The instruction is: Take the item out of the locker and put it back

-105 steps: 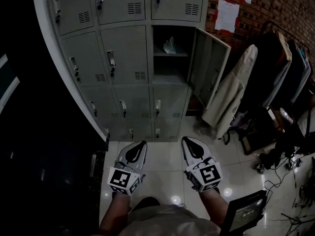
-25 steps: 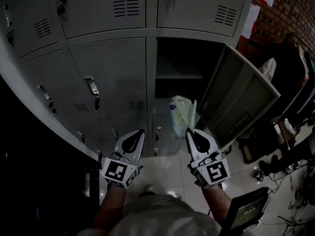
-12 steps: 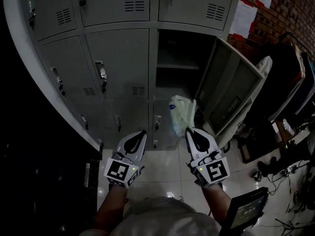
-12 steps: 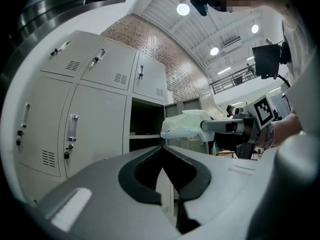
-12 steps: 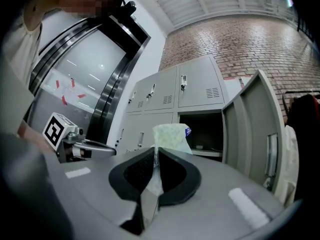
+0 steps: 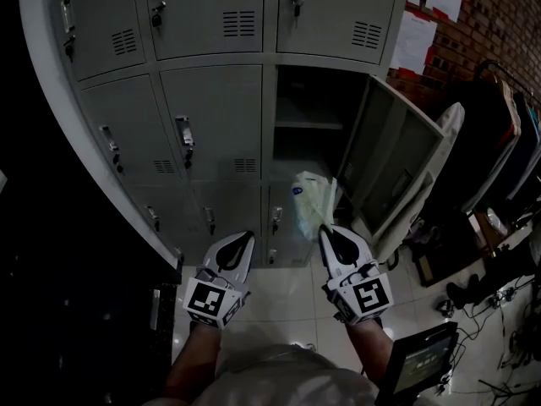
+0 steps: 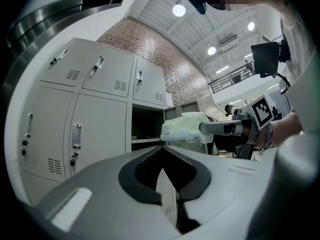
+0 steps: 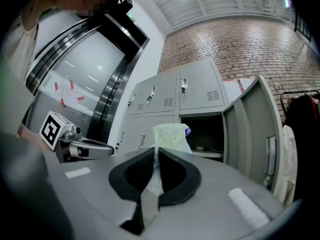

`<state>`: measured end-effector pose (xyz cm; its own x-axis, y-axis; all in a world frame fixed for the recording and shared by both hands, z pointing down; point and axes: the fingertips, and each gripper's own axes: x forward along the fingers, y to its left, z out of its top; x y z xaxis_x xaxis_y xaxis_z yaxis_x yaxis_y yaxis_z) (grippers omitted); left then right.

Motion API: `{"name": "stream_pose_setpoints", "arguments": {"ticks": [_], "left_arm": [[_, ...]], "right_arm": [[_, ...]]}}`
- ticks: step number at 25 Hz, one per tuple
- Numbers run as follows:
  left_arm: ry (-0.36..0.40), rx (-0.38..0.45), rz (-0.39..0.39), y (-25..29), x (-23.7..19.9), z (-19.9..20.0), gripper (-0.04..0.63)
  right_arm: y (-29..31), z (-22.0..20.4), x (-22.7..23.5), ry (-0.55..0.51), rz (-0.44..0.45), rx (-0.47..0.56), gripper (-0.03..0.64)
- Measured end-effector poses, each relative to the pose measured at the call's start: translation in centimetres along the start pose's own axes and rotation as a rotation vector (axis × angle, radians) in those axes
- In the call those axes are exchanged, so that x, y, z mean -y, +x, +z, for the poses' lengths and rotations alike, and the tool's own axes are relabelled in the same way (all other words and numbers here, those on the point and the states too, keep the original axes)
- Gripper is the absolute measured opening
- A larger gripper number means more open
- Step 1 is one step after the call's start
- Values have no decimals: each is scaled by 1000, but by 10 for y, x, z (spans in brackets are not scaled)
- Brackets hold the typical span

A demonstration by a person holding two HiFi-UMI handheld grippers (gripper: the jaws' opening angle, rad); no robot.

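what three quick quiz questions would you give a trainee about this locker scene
1. True or false: the plastic bag lies inside the open locker.
2. Which gripper pinches the bag?
3. Fill in: the locker door stands ____.

Key: 1 false, it hangs in front of the locker; 2 the right gripper; 3 open.

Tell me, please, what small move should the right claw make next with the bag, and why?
Probably carry the right claw forward and up toward the open locker. Its jaws are shut on the bag, which hangs outside the locker, in front of it. The door stands wide open and the shelf looks bare, so the way in seems free.
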<state>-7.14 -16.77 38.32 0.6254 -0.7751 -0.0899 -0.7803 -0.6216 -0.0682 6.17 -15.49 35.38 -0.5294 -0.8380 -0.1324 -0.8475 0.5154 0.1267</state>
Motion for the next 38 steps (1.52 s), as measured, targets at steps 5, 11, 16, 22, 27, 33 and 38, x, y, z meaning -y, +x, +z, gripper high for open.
{"name": "stream_pose_setpoints", "arguments": {"ticks": [5, 11, 16, 22, 27, 33, 38], "left_arm": [[-58, 49, -21, 0, 6, 7, 5], [-62, 37, 8, -1, -2, 6, 4], [-43, 23, 5, -2, -6, 4, 4], [-53, 19, -2, -8, -23, -4, 3], [-58, 7, -28, 10, -34, -15, 3], [-45, 22, -26, 54, -58, -18, 3], [-35, 30, -25, 102, -82, -22, 3]], "right_arm": [[-4, 0, -1, -9, -5, -9, 2], [-6, 2, 1, -16, -14, -9, 2], [-4, 1, 0, -20, -24, -9, 2], [6, 3, 0, -27, -58, 5, 2], [24, 1, 16, -28, -86, 13, 2], [68, -4, 58, -34, -97, 39, 2], [121, -9, 107, -41, -83, 60, 2]]}}
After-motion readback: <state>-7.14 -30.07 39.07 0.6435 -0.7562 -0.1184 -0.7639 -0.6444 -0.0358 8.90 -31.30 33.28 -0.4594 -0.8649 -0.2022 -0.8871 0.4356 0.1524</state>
